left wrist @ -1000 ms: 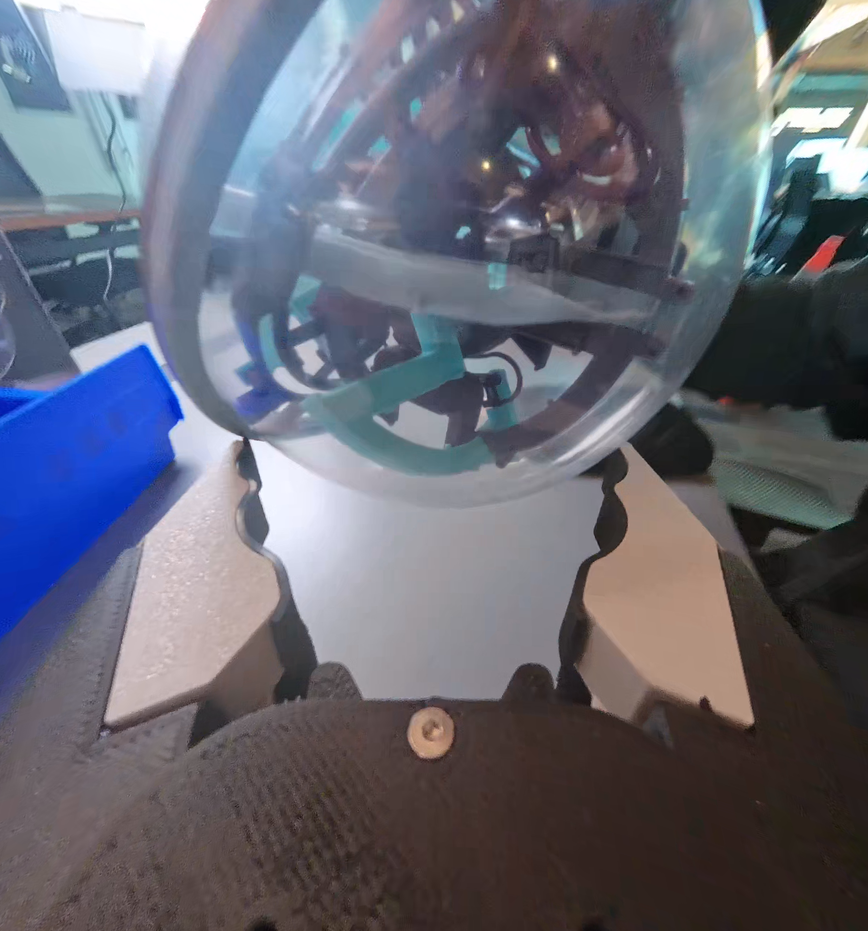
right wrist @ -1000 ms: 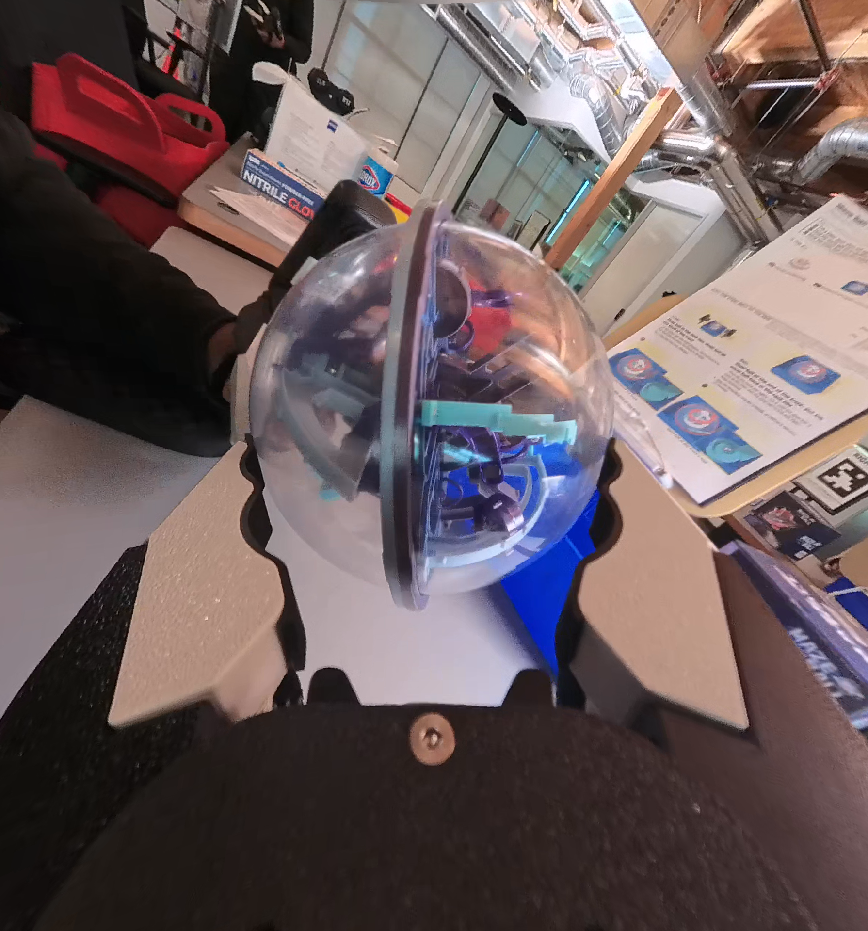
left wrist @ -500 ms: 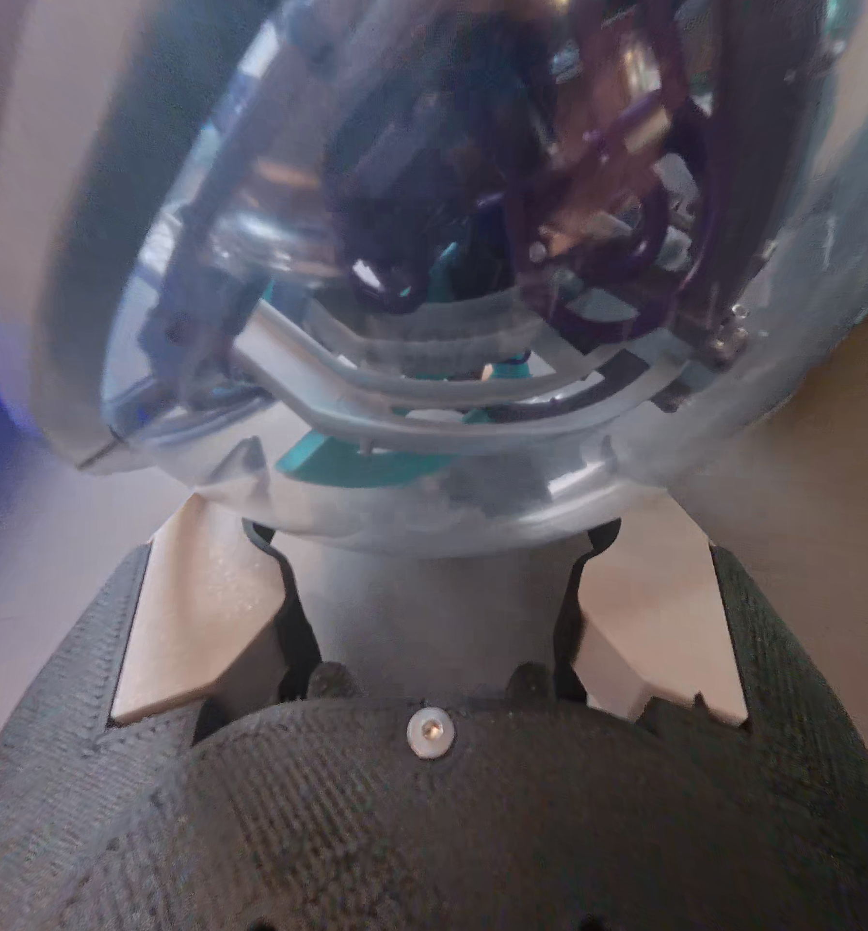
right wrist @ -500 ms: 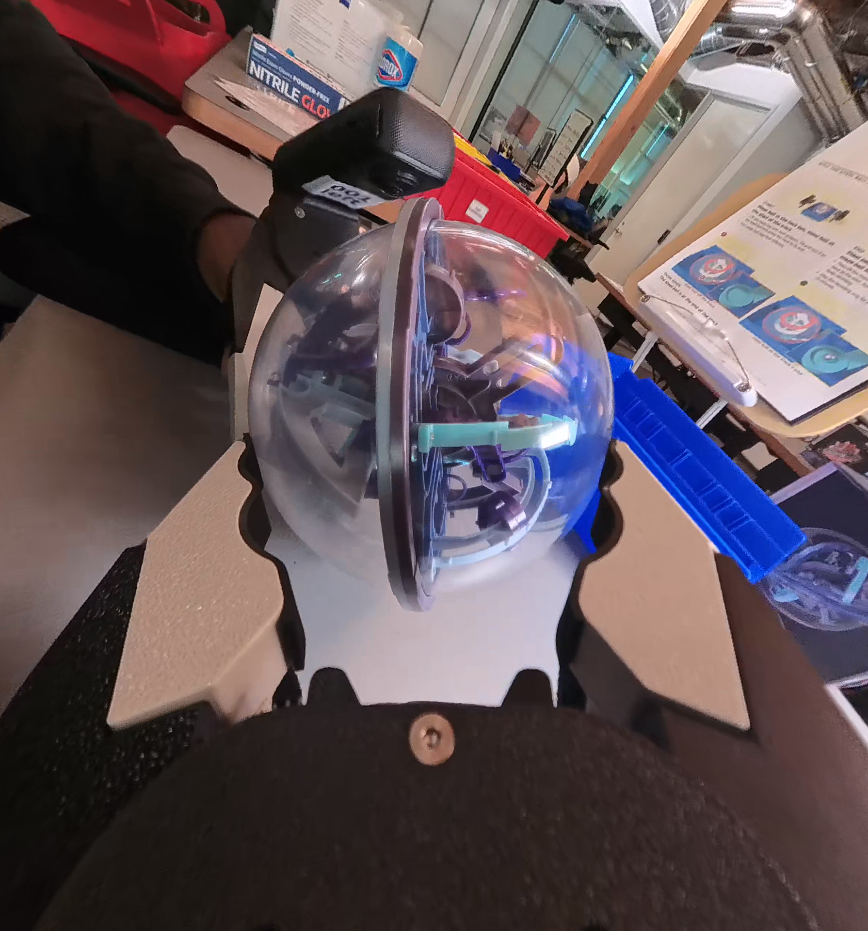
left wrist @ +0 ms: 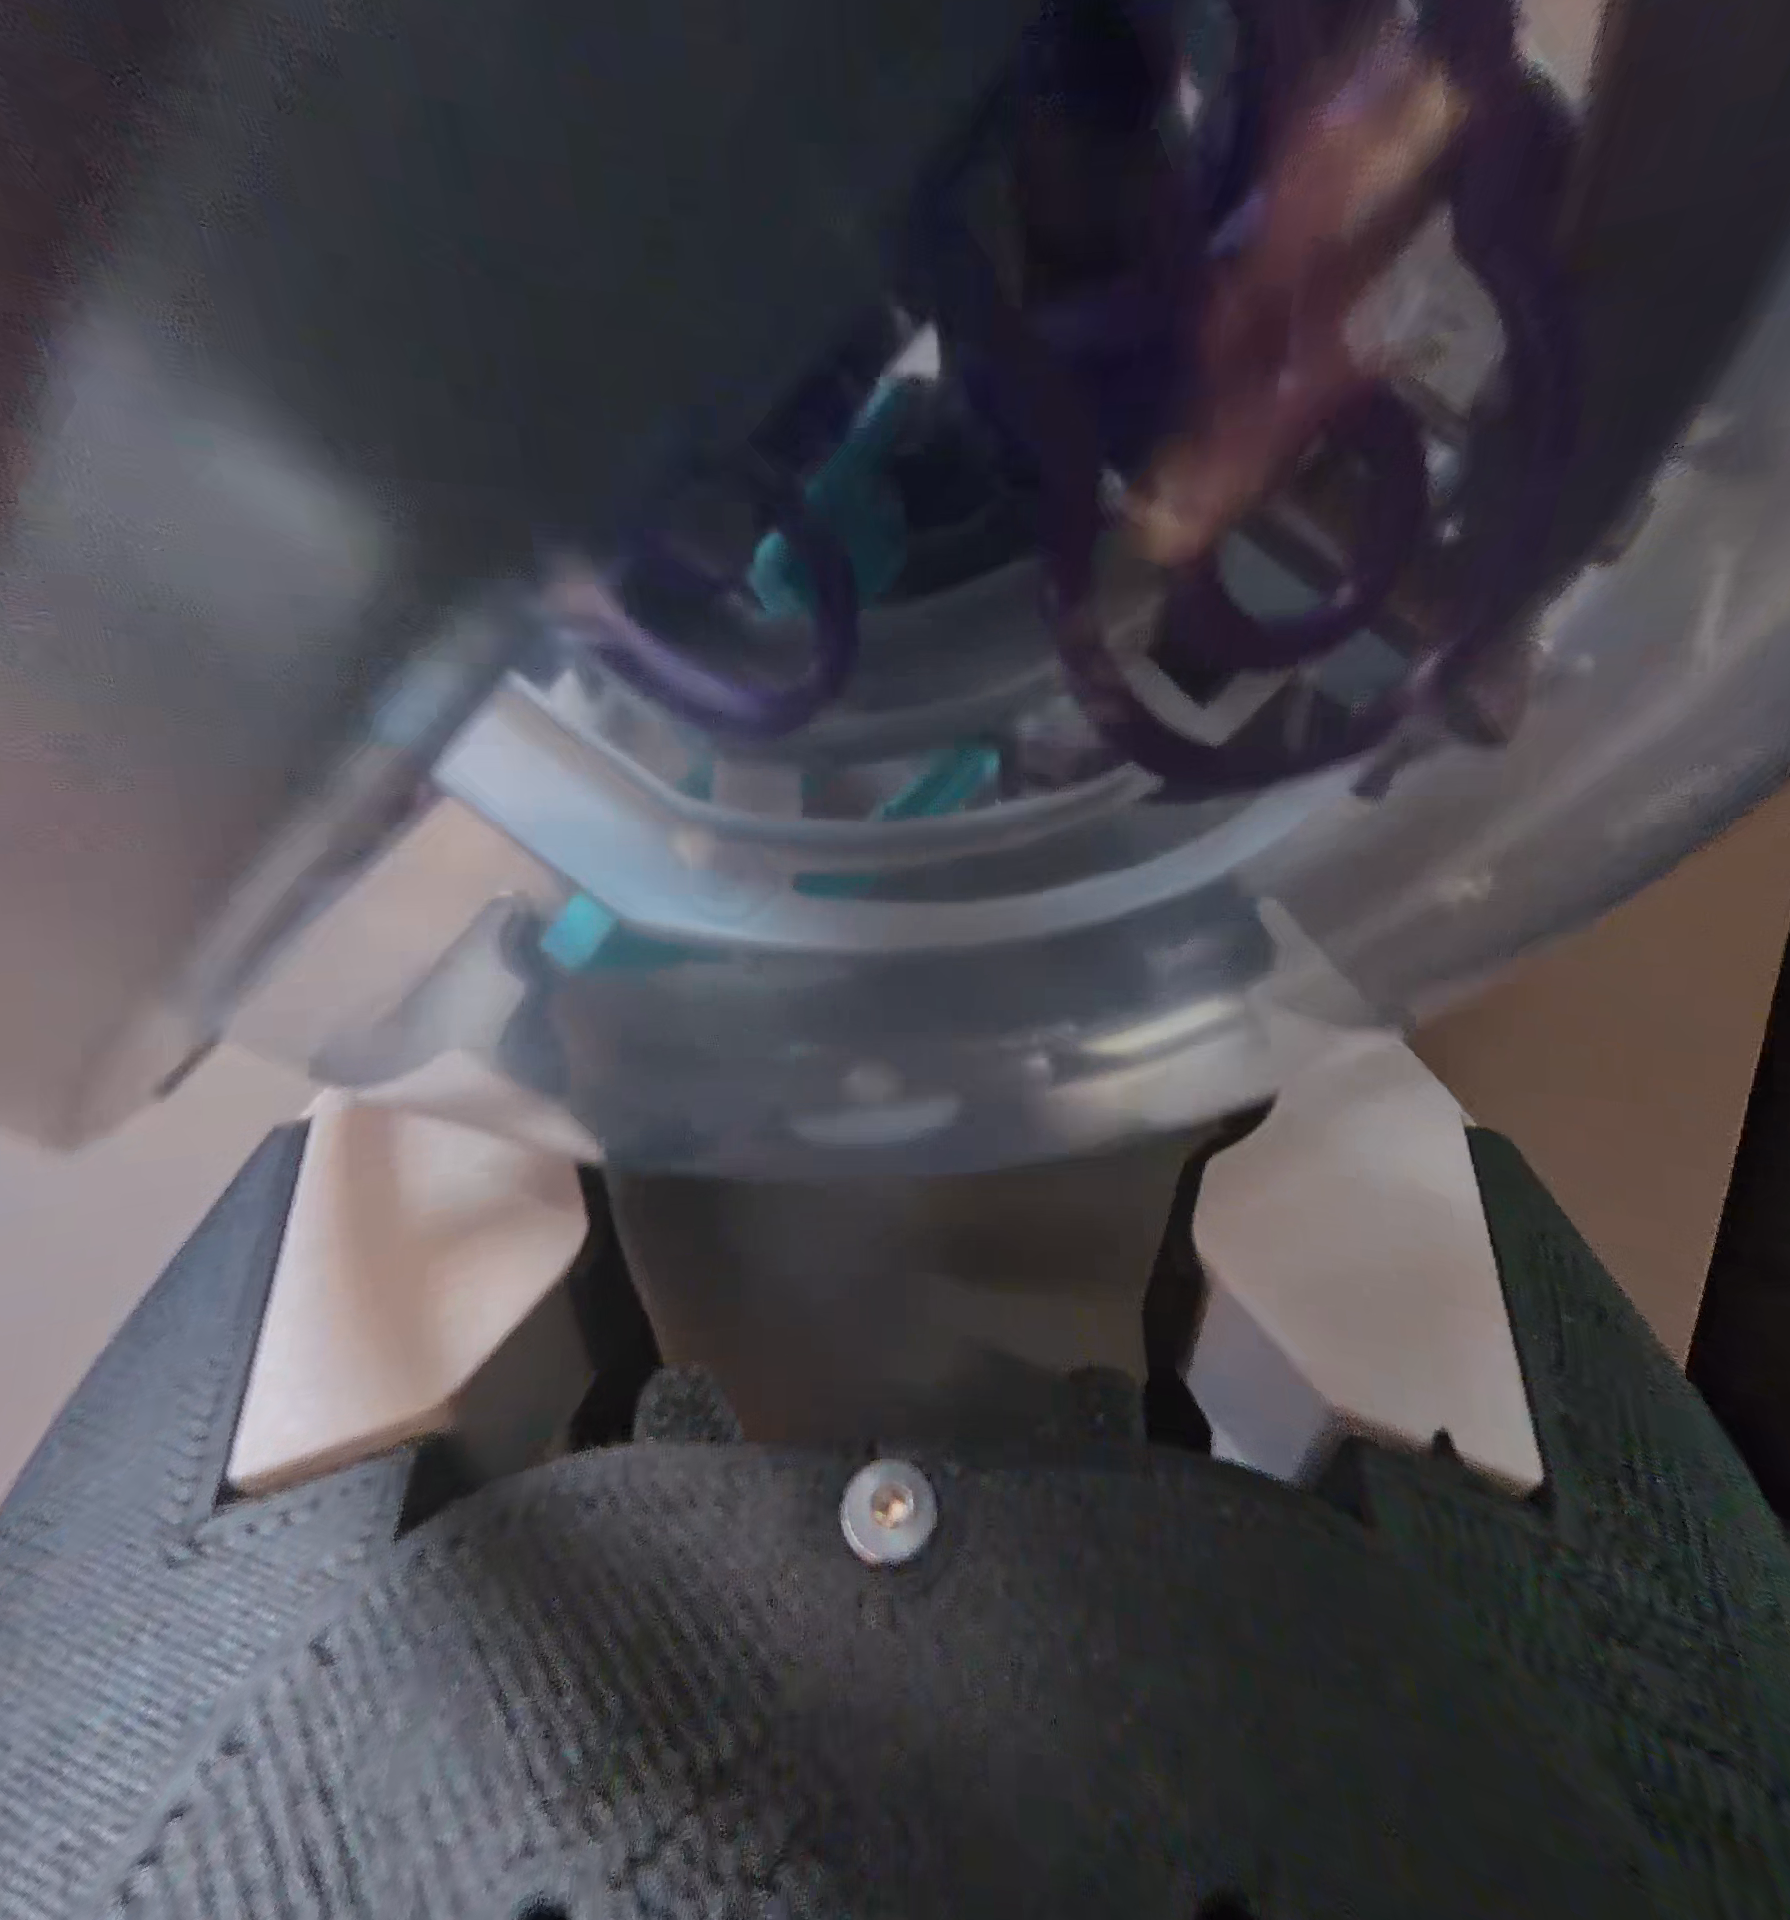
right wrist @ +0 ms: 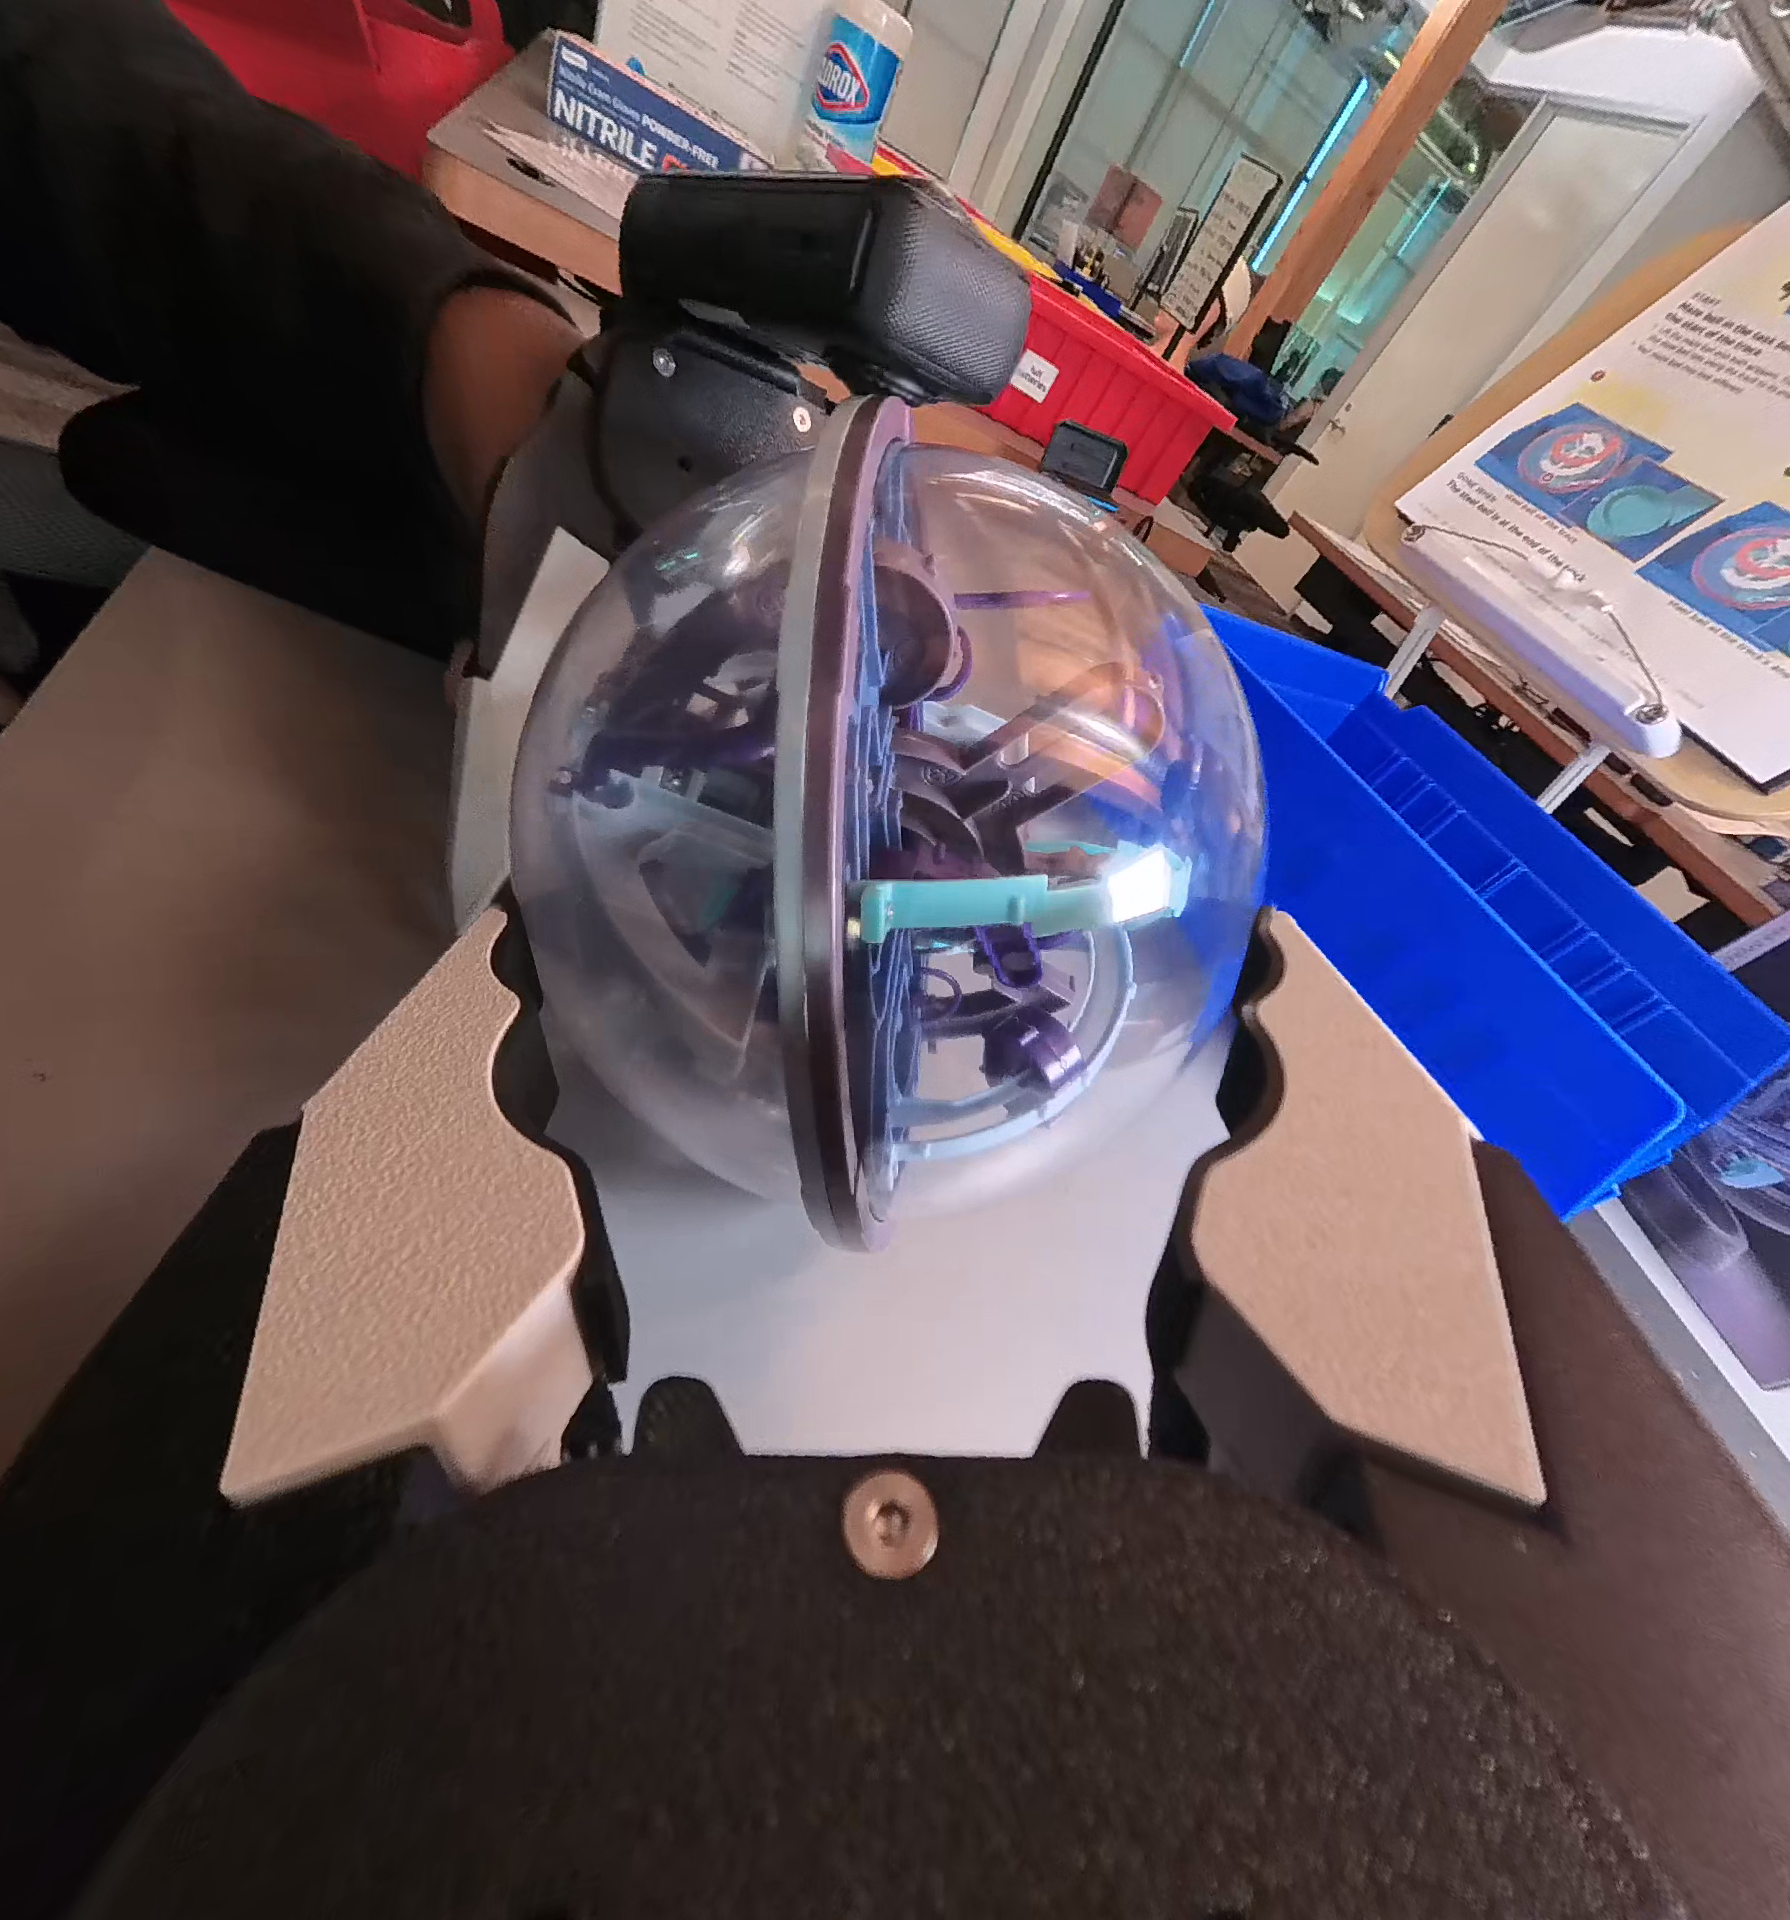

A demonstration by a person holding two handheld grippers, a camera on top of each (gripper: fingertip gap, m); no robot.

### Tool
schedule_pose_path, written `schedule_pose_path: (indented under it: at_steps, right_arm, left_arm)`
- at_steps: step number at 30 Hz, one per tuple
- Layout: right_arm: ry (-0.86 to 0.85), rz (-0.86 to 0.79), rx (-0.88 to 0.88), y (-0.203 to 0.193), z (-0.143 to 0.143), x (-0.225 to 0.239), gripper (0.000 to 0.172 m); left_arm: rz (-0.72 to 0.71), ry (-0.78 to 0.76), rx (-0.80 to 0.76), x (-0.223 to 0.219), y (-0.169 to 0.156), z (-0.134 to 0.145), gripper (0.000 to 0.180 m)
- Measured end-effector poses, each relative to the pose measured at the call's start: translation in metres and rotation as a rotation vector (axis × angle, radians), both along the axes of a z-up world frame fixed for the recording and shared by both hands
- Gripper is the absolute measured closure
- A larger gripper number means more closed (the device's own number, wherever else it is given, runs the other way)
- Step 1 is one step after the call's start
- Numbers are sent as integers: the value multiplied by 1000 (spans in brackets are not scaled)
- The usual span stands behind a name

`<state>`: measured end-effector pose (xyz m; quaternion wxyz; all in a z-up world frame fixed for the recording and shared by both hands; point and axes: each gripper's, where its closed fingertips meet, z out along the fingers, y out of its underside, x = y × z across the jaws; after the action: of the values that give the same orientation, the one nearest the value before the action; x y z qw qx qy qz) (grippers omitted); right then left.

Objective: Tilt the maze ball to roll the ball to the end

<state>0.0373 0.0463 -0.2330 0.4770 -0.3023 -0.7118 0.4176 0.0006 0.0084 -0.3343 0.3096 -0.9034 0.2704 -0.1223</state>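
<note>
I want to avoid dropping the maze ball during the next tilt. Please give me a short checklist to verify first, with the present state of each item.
1. Right gripper jaws on both sides of the maze ball: ok.
2. Left gripper also gripping the ball: cannot tell; close view blurred.
3. Ball lifted clear of table: ok.
4. Blue bin away from the ball: ok, beside and behind.
5. Small steel ball's position on the track: cannot tell.

Right gripper (right wrist: 886, 935) clamps the ball (right wrist: 886, 831) at both sides; left gripper (left wrist: 896, 997) presses in behind, its fingertips seemingly against it, blurred.
</note>
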Motion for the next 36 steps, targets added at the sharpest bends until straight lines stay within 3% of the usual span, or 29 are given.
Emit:
schedule_pose_path:
  at_steps: [1,5,9,11,16,27,36]
  right_arm:
    - [0,1,-5,0,0,0,42]
    - [-3,1,-17,2,0,-1,42]
    - [-11,-2,-7,0,1,-2,42]
    - [-12,-7,-7,-1,1,-4,42]
    - [1,-16,-6,-3,2,-5,42]
    - [34,10,-42,-6,5,-5,42]
    - [23,23,-105,-11,10,-10,42]
  left_arm:
    - [-8,13,-12,-3,-4,0,48]
    - [-77,-46,79,-22,-9,20,32]
    - [-178,-355,342,-22,11,85,32]
    - [-227,-375,406,-23,21,97,33]
    - [-364,-400,418,-5,21,90,38]
    - [-361,-470,479,-5,21,88,39]
    - [-364,-534,428,-7,17,84,39]
